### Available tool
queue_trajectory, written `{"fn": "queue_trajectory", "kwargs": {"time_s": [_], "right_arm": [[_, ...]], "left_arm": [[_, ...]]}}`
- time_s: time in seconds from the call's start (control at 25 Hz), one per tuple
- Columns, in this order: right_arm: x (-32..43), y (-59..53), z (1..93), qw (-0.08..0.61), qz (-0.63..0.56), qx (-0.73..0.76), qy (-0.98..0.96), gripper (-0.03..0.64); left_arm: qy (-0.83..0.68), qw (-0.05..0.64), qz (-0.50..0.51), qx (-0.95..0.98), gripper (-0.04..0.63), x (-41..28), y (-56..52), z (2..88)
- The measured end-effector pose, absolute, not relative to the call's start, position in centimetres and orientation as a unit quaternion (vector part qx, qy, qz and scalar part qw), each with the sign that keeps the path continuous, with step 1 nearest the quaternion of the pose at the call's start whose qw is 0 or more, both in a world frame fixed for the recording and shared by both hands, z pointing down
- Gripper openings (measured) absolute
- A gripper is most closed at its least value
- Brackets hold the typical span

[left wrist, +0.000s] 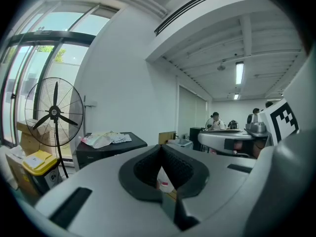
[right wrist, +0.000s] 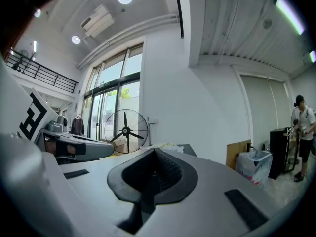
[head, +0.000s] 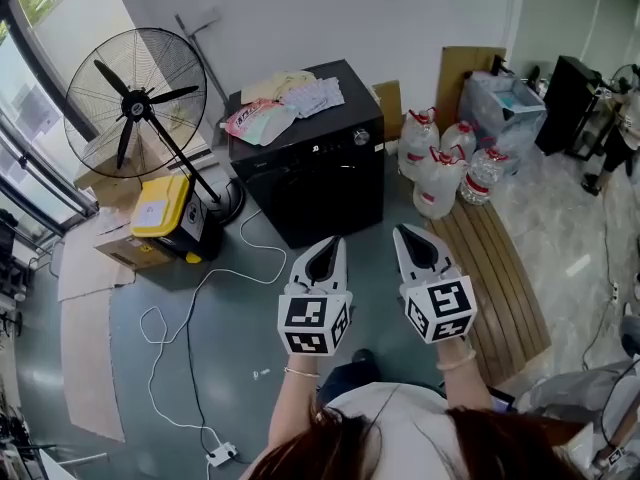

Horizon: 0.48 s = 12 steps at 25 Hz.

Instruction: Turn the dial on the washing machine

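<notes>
The black washing machine [head: 322, 173] stands against the far wall in the head view, with its round silver dial [head: 361, 137] on the upper front panel at the right. Packets and papers [head: 285, 104] lie on its lid. Both grippers hover side by side in front of it, well short of the panel. My left gripper [head: 337, 241] is shut and holds nothing; the machine [left wrist: 106, 150] lies ahead to its left. My right gripper [head: 401, 229] is shut and empty too, pointing level, with the lid [right wrist: 178, 147] just past its tips [right wrist: 154, 152].
A large pedestal fan [head: 135, 103] stands left of the machine, with a yellow-lidded box [head: 165, 208] and cardboard boxes [head: 118, 248] by it. Water jugs [head: 440, 163] and a wooden slatted bench [head: 495, 278] lie to the right. A white cable [head: 175, 328] snakes over the floor. People stand far right.
</notes>
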State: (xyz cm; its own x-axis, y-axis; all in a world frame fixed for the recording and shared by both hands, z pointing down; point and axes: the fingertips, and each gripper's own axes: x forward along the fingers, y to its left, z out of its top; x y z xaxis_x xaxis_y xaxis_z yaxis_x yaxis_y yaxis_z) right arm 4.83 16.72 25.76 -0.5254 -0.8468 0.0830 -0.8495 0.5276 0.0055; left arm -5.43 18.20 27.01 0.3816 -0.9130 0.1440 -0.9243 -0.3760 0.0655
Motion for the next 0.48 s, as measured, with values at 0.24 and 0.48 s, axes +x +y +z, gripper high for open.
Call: {"fn": "queue_trajectory", "kwargs": {"time_s": [0.24,0.48], "right_arm": [[3.4,13.5,25.9,0.045,-0.007,0.499,-0.865,0.02],[2.3,10.8,26.3,0.056,-0.019,0.511,-0.858,0.02]], "left_arm": [[-0.543,0.062,0.04,0.837,0.017,-6.8,14.9,27.1],[-0.536,0.061,0.036,0.841,0.017,-7.9,12.0,27.4]]}}
